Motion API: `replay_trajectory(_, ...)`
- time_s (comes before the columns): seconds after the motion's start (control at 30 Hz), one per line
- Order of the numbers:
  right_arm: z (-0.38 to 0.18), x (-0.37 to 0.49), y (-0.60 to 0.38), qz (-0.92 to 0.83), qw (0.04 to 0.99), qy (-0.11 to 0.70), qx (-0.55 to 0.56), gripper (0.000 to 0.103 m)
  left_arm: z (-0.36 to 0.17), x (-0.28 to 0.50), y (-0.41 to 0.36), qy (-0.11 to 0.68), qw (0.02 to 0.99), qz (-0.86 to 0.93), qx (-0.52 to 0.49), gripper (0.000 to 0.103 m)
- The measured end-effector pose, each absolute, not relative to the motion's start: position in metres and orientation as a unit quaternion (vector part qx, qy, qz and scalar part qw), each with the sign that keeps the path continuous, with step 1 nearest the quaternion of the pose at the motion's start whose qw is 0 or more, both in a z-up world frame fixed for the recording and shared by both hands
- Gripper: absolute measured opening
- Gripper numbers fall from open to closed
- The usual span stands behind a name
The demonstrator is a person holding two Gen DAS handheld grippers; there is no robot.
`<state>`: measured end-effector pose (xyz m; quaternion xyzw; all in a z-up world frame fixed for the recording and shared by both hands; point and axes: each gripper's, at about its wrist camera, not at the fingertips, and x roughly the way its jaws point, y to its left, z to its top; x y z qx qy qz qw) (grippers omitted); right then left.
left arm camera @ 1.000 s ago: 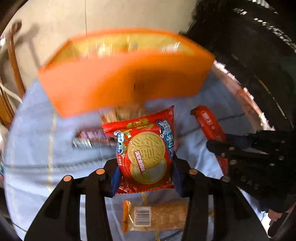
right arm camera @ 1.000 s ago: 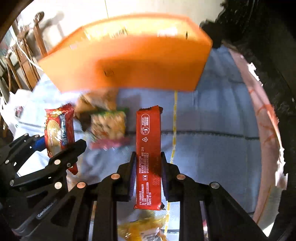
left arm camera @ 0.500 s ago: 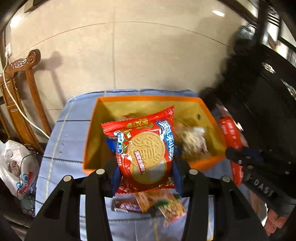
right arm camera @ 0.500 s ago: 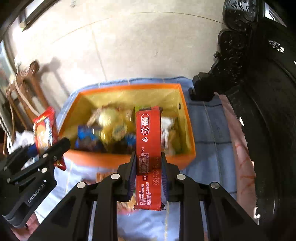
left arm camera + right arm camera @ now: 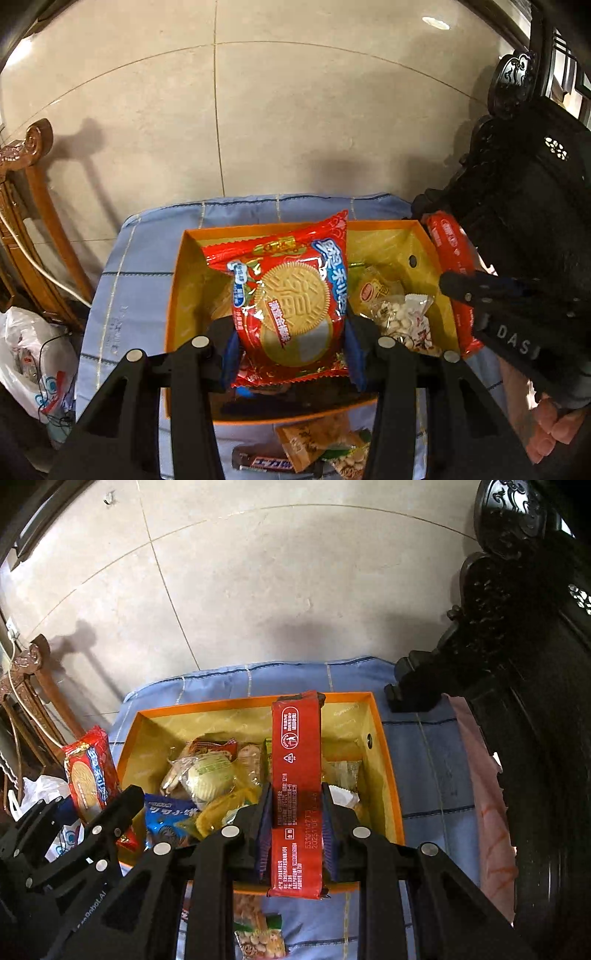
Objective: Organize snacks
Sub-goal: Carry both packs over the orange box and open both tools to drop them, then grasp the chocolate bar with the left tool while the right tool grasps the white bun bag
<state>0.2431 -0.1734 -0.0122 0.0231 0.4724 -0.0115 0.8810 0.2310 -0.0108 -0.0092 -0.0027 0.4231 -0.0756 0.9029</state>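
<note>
Biscuit packet — clamped between left fingers.

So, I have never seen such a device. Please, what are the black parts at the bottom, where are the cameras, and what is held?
The black parts are two hand-held grippers; a person carries them. Each has a camera looking along its fingers. In the left view, the left gripper clamps a red biscuit packet. In the right view, the right gripper clamps a long red bar. Both hang over an orange box that has snacks inside and stands on a blue cloth. A few packets lie on the cloth in front of the box.
</note>
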Motion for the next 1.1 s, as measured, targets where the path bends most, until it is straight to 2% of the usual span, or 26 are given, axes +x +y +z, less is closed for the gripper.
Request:
replay_trajectory(0.03,-0.012,0.244,-0.174,-0.027,0.881,0.472,0.014,0.067,-0.012,0.233,-0.009,0.424,0.903,-0.077,-0.007,0.07)
replay_trajectory(0.07,-0.012,0.243,-0.179,-0.058,0.886,0.459,0.005,0.086,-0.015,0.237,-0.005,0.426,0.903,-0.058,-0.01,0.09)
replay_trajectory(0.1,-0.011,0.241,-0.185,-0.06,0.891,0.45,0.016,0.094,-0.018,0.238,0.001,0.428,0.902,-0.05,-0.018,0.099)
replay_trajectory(0.13,-0.011,0.24,-0.19,-0.056,0.891,0.45,0.029,0.099,-0.021,0.239,0.008,0.43,0.901,-0.052,-0.036,0.099)
replay_trajectory(0.23,-0.013,0.237,-0.203,-0.062,0.884,0.46,0.055,0.099,-0.029,0.242,0.019,0.441,0.894,-0.049,-0.06,0.099)
replay_trajectory(0.4,-0.008,0.223,-0.21,-0.06,0.887,0.453,0.063,0.099,-0.026,0.233,0.008,0.43,0.901,-0.055,-0.01,0.099)
replay_trajectory(0.53,-0.018,0.188,-0.207,-0.022,0.891,0.451,0.05,0.099,-0.03,0.194,0.012,0.42,0.904,-0.076,0.034,0.099)
replay_trajectory(0.63,-0.047,0.155,-0.195,0.035,0.881,0.471,0.025,0.099,-0.048,0.151,0.022,0.424,0.897,-0.104,0.065,0.099)
replay_trajectory(0.77,-0.111,0.114,-0.169,0.09,0.843,0.529,-0.037,0.099,-0.086,0.109,0.03,0.444,0.872,-0.155,0.136,0.099)
replay_trajectory(0.9,-0.161,0.105,-0.158,0.107,0.812,0.573,-0.015,0.099,-0.123,0.099,0.038,0.454,0.844,-0.197,0.204,0.099)
replay_trajectory(1.1,-0.185,0.121,-0.145,0.116,0.806,0.58,-0.016,0.099,-0.152,0.115,0.033,0.435,0.826,-0.257,0.25,0.099)
